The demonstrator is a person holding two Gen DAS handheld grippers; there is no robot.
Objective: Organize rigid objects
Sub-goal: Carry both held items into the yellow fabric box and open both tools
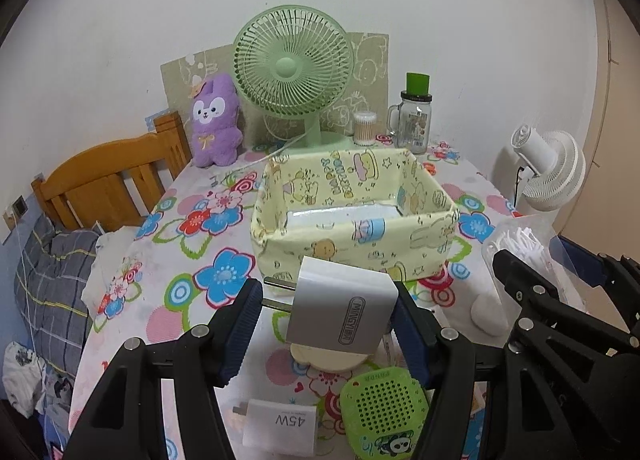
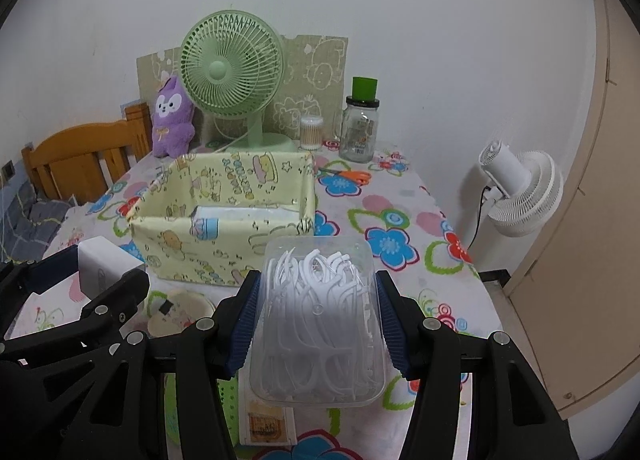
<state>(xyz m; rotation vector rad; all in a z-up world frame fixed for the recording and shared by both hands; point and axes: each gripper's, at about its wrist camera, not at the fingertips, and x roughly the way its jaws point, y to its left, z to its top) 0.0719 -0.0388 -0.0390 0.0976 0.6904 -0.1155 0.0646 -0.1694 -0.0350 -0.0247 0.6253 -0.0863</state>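
My left gripper (image 1: 326, 308) is shut on a silver-white charger plug (image 1: 340, 306) and holds it above the table, just in front of the yellow cartoon-print fabric box (image 1: 352, 238). My right gripper (image 2: 316, 316) is shut on a clear plastic box of white floss picks (image 2: 318, 320), held above the table in front of the yellow fabric box (image 2: 224, 244). The left gripper with the charger (image 2: 104, 264) shows at the left of the right wrist view. The right gripper's arm (image 1: 560, 320) shows at the right of the left wrist view.
On the flowered tablecloth (image 1: 192, 260) below lie a white 45W charger (image 1: 280, 426), a green perforated case (image 1: 384, 412) and a cream round item (image 1: 328, 360). A green fan (image 1: 294, 72), purple plush (image 1: 216, 124), glass jar (image 1: 414, 120), cotton swabs (image 1: 365, 128) and orange scissors (image 2: 352, 176) stand behind.
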